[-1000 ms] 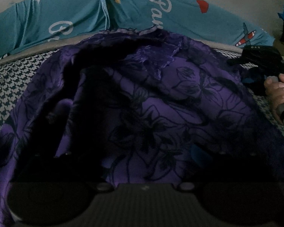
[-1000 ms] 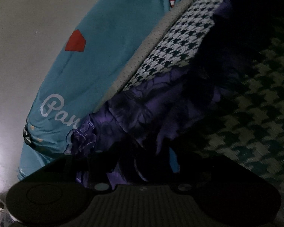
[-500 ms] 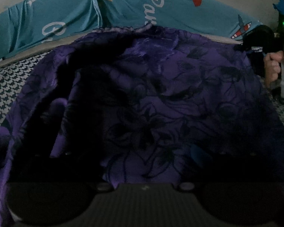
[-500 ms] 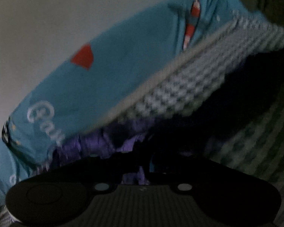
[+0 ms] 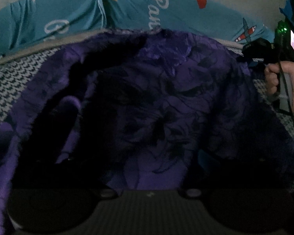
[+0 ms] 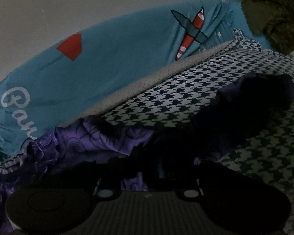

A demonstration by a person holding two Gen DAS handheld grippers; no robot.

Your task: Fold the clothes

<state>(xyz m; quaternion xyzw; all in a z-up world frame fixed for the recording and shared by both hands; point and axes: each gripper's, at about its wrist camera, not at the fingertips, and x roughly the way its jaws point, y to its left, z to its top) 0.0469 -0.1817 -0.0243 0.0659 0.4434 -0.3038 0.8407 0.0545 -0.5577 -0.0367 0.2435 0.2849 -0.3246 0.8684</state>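
A: Right gripper (image 6: 158, 168) state? 
B: Jaws just opened a little; fingers lost in shadow, grip cannot be told. Purple floral garment (image 6: 100, 143) is bunched directly ahead and to its left.

A: Left gripper (image 5: 147, 166)? 
B: Fingers buried in dark cloth, state cannot be told. Garment is spread ahead on the houndstooth cover (image 5: 11, 82). Teal printed sheet (image 5: 127, 5) is seen beyond, a hand (image 5: 284, 86) at far right.

Both views were dim and fisheye-bowed at the edges; the purple garment (image 5: 166, 98) sank into near-black shadow below its middle, perhaps hiding folds, slightly blurred.
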